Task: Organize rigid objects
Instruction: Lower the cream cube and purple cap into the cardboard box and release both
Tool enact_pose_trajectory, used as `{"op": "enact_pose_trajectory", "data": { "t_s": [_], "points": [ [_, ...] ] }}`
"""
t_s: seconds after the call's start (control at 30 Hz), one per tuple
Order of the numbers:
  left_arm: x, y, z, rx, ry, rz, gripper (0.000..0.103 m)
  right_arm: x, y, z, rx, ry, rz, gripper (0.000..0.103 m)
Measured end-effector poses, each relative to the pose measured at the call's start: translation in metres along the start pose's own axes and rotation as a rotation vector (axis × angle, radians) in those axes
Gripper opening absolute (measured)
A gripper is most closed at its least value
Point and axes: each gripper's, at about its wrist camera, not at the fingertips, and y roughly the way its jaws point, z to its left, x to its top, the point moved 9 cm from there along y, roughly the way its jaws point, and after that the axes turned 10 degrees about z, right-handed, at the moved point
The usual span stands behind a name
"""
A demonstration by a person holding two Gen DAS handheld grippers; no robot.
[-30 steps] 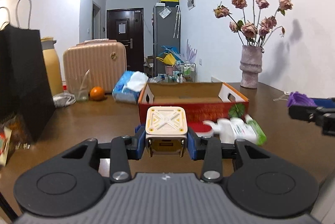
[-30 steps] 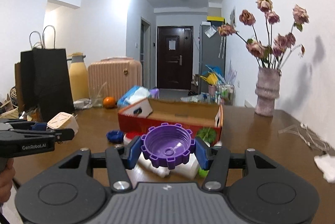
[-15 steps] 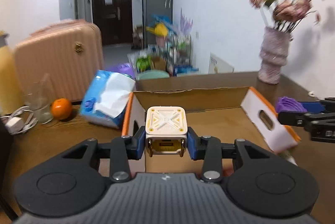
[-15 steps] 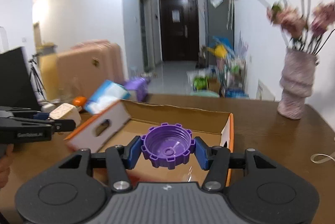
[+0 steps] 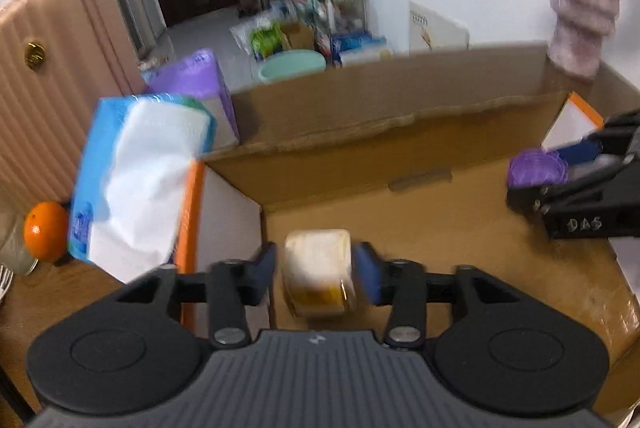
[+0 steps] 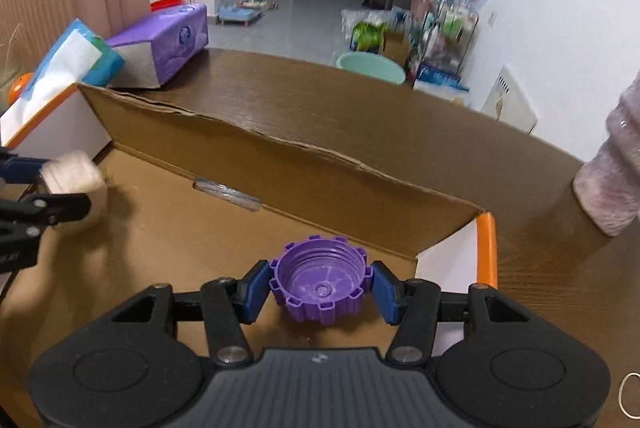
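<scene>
Tissue packs [image 5: 132, 184] flank the cardboard box [image 5: 384, 116]; left jaws just opened off the cube [image 5: 318, 278], right grip the purple cap [image 6: 318, 282]

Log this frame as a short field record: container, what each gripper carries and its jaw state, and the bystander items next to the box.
container: open cardboard box on a wooden table, floor bare under both grippers
left gripper: jaws have just been opening; gaps show on both sides of the cream cube, blurred, over the box's left end
right gripper: pads against the purple cap, hollow side up, over the box's right end
beside box: blue tissue pack, purple tissue box, orange, vase
</scene>
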Motion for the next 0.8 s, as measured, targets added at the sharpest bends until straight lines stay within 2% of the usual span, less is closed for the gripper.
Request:
{"op": "enact_pose_trajectory", "data": {
  "t_s": [0.07, 0.1, 0.23, 0.37, 0.63, 0.8],
  "points": [
    [0.000, 0.000, -0.002, -0.041, -0.009, 0.014, 0.061, 0.003, 0.000, 0.001, -0.022, -0.023, -0.014, 0.076],
    [-0.002, 0.001, -0.004, -0.052, -0.011, 0.028, 0.061, 0.004, 0.001, 0.000, -0.037, -0.028, -0.019, 0.079],
    [0.000, -0.002, -0.004, -0.004, -0.007, 0.001, 0.062, 0.007, -0.002, -0.002, 0.005, -0.006, -0.036, 0.079],
    [0.001, -0.021, -0.003, -0.009, -0.045, -0.002, 0.062, 0.005, -0.021, -0.004, 0.030, 0.006, -0.058, 0.079],
    [-0.005, -0.116, -0.006, 0.001, -0.053, -0.108, 0.063, -0.013, -0.101, 0.006, 0.042, 0.019, -0.138, 0.079],
    [-0.029, -0.181, -0.012, 0.014, -0.057, -0.199, 0.069, -0.038, -0.163, 0.019, 0.051, 0.023, -0.215, 0.079]
  ]
}}
